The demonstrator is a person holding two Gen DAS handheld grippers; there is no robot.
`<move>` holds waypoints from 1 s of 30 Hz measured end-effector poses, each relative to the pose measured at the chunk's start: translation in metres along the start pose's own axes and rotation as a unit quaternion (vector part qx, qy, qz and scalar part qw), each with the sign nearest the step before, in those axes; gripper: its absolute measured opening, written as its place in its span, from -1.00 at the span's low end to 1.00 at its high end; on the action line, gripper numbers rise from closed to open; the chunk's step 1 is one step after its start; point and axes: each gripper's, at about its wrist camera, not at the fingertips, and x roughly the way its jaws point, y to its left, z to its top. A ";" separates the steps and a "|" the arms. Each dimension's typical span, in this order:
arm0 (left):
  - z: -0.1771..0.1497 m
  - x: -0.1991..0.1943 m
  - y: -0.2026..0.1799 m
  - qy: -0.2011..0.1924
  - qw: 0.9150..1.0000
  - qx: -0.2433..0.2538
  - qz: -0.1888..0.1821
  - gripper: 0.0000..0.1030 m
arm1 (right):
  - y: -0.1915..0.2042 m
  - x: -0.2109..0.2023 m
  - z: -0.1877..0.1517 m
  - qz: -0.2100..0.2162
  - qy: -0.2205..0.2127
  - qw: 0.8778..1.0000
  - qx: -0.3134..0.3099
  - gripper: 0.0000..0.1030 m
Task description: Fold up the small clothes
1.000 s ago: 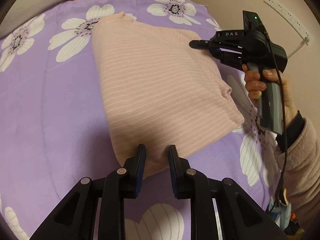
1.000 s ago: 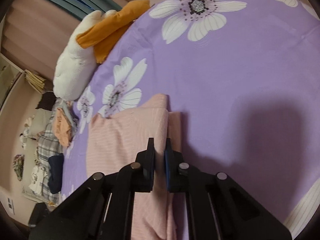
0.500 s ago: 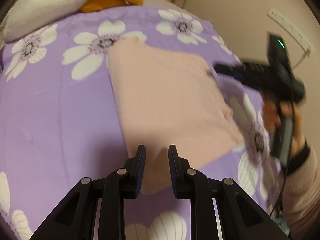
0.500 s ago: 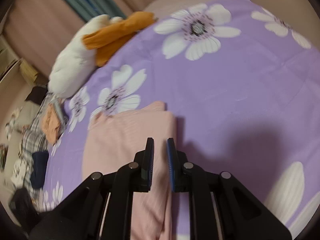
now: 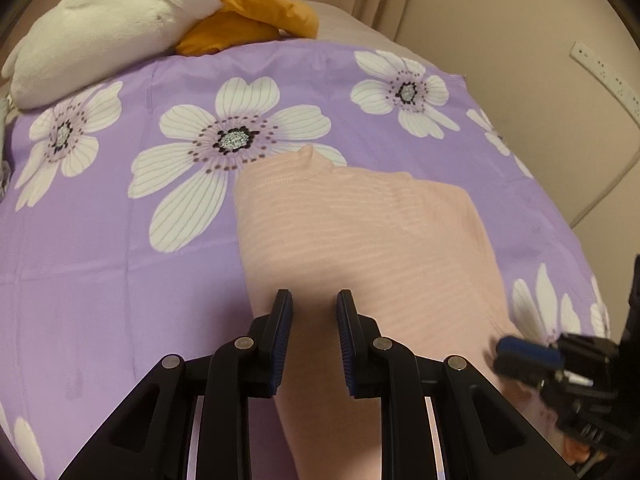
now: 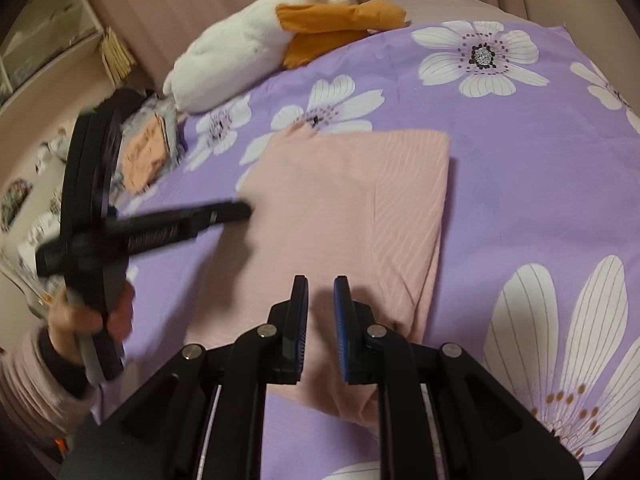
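Note:
A pink striped garment (image 5: 360, 240) lies folded flat on the purple flowered bedspread (image 5: 100, 260); it also shows in the right wrist view (image 6: 340, 208). My left gripper (image 5: 314, 308) hovers over the garment's near end, open and empty. It also shows blurred at the garment's left edge in the right wrist view (image 6: 240, 212). My right gripper (image 6: 321, 292) hovers over the garment's near edge, slightly open and empty. It appears at the lower right of the left wrist view (image 5: 520, 354).
A white and orange plush toy (image 5: 140, 12) lies at the head of the bed, also in the right wrist view (image 6: 280, 36). A pile of other clothes (image 6: 148, 148) sits off the bed's left side. A wall with a power strip (image 5: 608, 76) borders the right.
Both grippers pulled back toward the garment's near end and rose. The right gripper, shut a second ago, has opened slightly and swung from the garment's far right corner to its near edge.

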 end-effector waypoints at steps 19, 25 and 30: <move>-0.030 -0.013 -0.012 0.000 1.000 0.030 0.007 -0.63 | -0.007 0.001 -0.027 -0.028 0.022 0.999 0.016 -0.76; -0.050 -0.026 -0.016 -0.002 0.999 0.033 0.007 -0.63 | -0.007 0.000 -0.033 -0.038 0.026 0.999 0.024 -0.77; -0.061 -0.034 -0.017 -0.001 0.999 0.032 0.004 -0.63 | -0.006 -0.002 -0.035 -0.040 0.027 0.998 0.027 -0.77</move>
